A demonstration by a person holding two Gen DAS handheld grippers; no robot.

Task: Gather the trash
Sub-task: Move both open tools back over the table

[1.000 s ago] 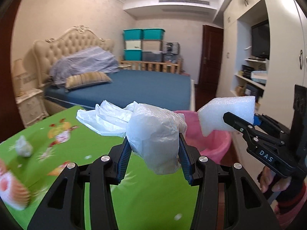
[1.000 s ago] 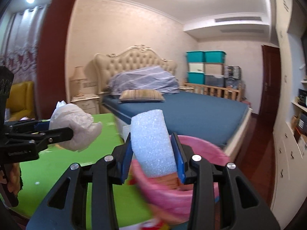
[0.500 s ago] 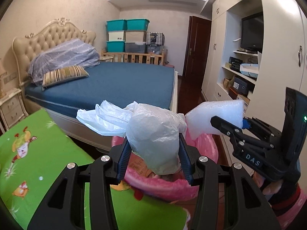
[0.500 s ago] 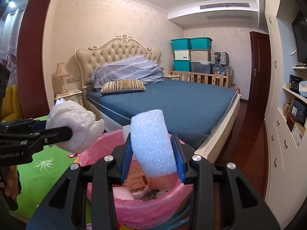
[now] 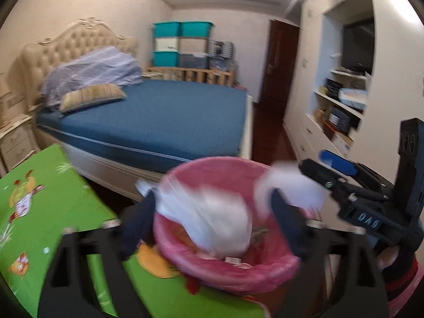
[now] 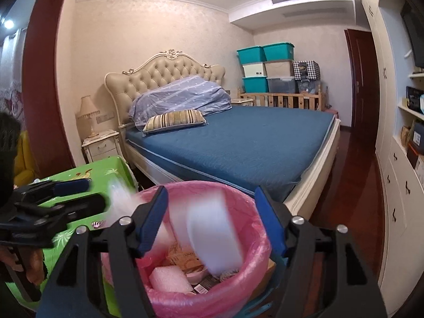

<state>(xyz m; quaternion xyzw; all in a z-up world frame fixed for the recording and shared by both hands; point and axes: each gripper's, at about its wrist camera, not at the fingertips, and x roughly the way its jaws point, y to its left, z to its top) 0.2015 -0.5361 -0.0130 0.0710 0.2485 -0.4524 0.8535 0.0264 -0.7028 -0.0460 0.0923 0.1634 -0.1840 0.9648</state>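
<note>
A bin lined with a pink bag stands below both grippers, with trash inside. My left gripper is open above it; the crumpled white plastic bag is blurred, dropping free between the fingers into the bin. My right gripper is open too; the white foam block falls, blurred, between its blue pads into the bin. The right gripper also shows in the left wrist view, the left one in the right wrist view.
A table with a green cartoon cloth lies left of the bin. A bed with a blue cover stands behind it. White cupboards and shelves line the right wall, with dark wood floor between.
Both grippers have opened over the bin. The plastic bag and the foam block have left the fingers and are falling into it. Both views have tipped downward.
</note>
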